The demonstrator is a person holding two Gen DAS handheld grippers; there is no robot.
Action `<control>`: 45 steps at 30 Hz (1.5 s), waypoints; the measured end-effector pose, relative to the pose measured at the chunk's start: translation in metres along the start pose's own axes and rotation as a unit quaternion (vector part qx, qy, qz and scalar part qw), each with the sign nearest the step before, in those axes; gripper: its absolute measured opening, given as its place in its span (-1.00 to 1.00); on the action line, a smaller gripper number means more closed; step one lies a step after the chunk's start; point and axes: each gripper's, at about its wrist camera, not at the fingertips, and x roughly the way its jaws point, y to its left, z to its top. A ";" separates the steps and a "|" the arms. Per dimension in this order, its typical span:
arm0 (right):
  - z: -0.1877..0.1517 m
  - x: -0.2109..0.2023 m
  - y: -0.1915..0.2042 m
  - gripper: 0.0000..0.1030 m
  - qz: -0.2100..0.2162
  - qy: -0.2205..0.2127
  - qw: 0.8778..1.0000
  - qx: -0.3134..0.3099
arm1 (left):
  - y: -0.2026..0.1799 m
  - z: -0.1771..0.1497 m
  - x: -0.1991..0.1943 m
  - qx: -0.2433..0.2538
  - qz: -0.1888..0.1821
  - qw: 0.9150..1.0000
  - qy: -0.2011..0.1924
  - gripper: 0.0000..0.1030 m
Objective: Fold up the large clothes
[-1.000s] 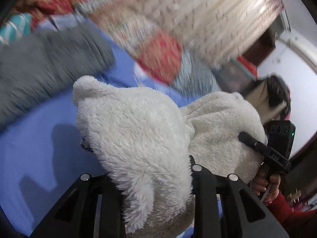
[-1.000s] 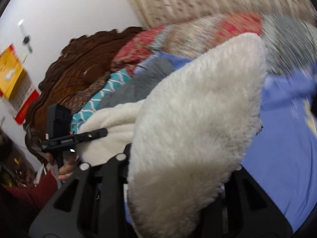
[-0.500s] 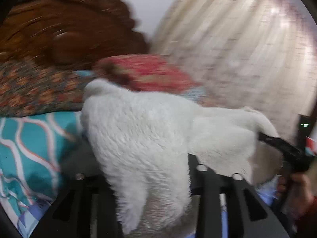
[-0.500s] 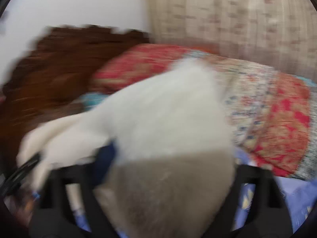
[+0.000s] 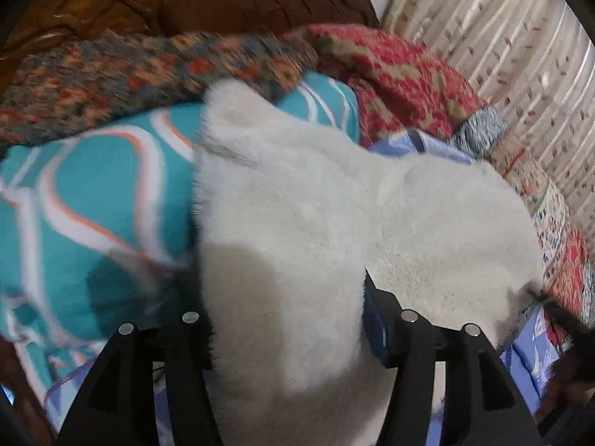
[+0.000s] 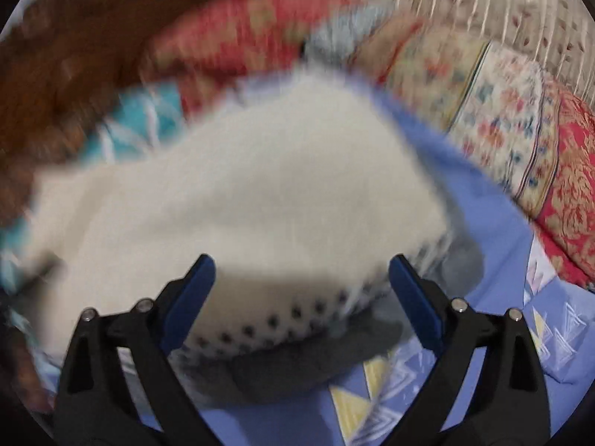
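Observation:
A thick white fleece garment (image 5: pixel 334 223), folded into a bundle, lies on the bed against a teal pillow (image 5: pixel 93 204). In the right wrist view the fleece (image 6: pixel 260 186) rests on a folded grey garment (image 6: pixel 316 364), its dotted lining edge showing. My left gripper (image 5: pixel 280 282) has its jaws opening; a fold of fleece still fills the gap, and the blue face of the right pad (image 5: pixel 373 319) shows bare beside it. My right gripper (image 6: pixel 303 260) stands wide open just in front of the fleece, its blue pads clear of the cloth. The picture is blurred by motion.
A carved wooden headboard (image 5: pixel 204 3) stands behind the pillows. A red patterned quilt (image 5: pixel 401 74) runs along the curtain (image 5: pixel 520 55). The blue printed bed sheet (image 6: pixel 483 223) shows to the right of the pile. A hand (image 5: pixel 565 383) is at the lower right edge.
Both grippers swung the fleece from over the blue sheet toward the headboard and lowered it onto the grey garment. The right jaws opened and let go; the left jaws widened.

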 end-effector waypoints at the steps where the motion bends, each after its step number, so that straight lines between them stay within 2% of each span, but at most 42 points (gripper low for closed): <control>1: -0.004 0.017 0.002 0.74 -0.024 0.040 0.999 -0.005 | 0.002 -0.001 -0.006 -0.010 0.005 1.000 -0.007 0.51; 2: -0.006 0.021 0.003 0.71 -0.023 0.047 0.999 0.000 | 0.011 0.000 -0.017 -0.025 0.007 1.000 -0.018 0.52; 4: -0.007 0.002 -0.002 0.71 -0.011 0.007 1.000 0.023 | 0.028 -0.001 -0.049 -0.050 0.014 0.998 -0.044 0.53; 8: -0.021 -0.046 -0.005 0.71 0.034 -0.035 0.998 0.033 | 0.030 -0.009 -0.086 -0.047 0.011 0.997 -0.061 0.54; 10: -0.047 -0.075 -0.006 0.71 0.065 -0.045 0.996 0.038 | 0.025 -0.024 -0.098 -0.033 0.005 0.998 -0.056 0.54; 14: -0.117 -0.107 -0.016 0.71 0.106 -0.017 0.993 0.056 | 0.002 -0.079 -0.112 0.011 -0.018 0.999 -0.026 0.55; 17: -0.173 -0.119 -0.029 0.71 0.102 0.017 0.992 0.066 | -0.024 -0.126 -0.111 0.060 -0.026 0.998 0.013 0.55; 21: -0.247 -0.145 -0.048 0.71 0.081 0.044 0.993 0.076 | -0.052 -0.179 -0.110 0.109 -0.054 0.990 0.067 0.55; 26: -0.297 -0.169 -0.065 0.71 0.078 0.050 0.991 0.096 | -0.087 -0.237 -0.115 0.172 -0.064 0.978 0.102 0.55; 30: -0.316 -0.175 -0.077 0.71 0.087 0.055 0.986 0.129 | -0.103 -0.264 -0.120 0.198 -0.066 0.970 0.126 0.55; 34: -0.330 -0.175 -0.083 0.71 0.093 0.067 0.983 0.143 | -0.109 -0.276 -0.119 0.216 -0.055 0.966 0.129 0.55; 45: -0.336 -0.156 -0.083 0.71 0.084 0.082 0.983 0.140 | -0.093 -0.285 -0.084 0.202 -0.036 0.968 0.146 0.55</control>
